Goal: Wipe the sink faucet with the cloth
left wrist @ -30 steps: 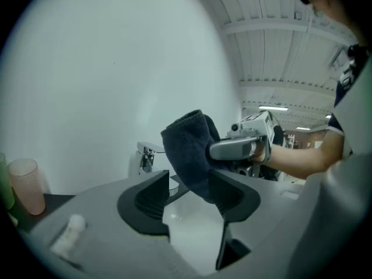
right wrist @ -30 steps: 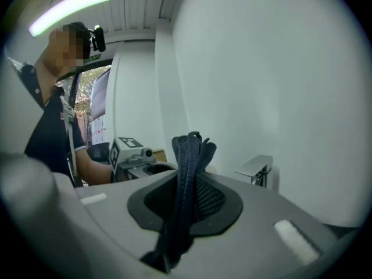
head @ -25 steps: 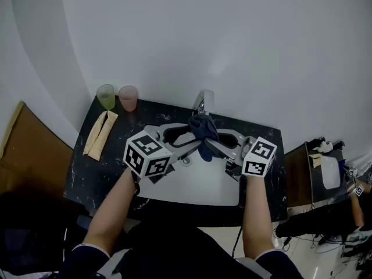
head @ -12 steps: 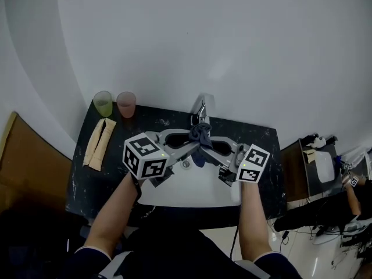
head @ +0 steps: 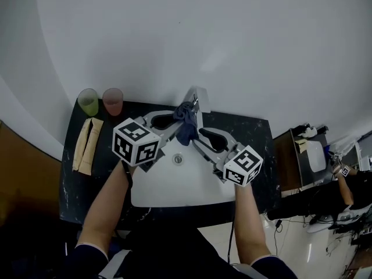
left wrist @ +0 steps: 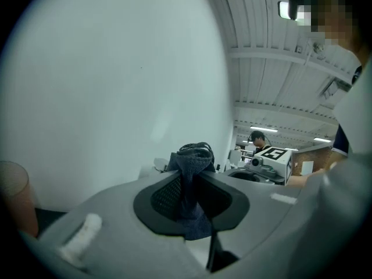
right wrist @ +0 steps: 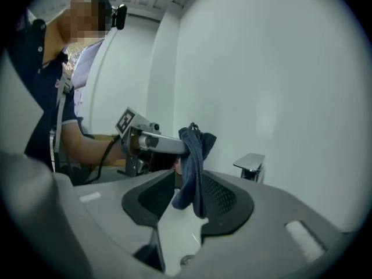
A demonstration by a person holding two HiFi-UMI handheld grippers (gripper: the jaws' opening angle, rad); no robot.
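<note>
Recording from the gripper views first. Left gripper: jaws have just been closing and now pinch the dark blue cloth. The cloth stands bunched above the jaw tips, and a tail hangs down between the pads.

Right gripper: jaws have just been opening and now stand wide apart. The same cloth hangs in the gap ahead of them, and neither pad presses it. The left gripper reaches in from the left beyond these jaws and carries the cloth at its tip.

Ahead and to the right of the right jaws is the faucet, a square-ended spout. From the head view the cloth sits just left of the faucet; whether they touch cannot be told. Below both grippers is the white sink, with the drain under the jaws.

Further left of the left gripper, on the dark countertop, lies a tan folded item. Beyond it, at the wall, stand a green cup and a pink cup side by side.
</note>
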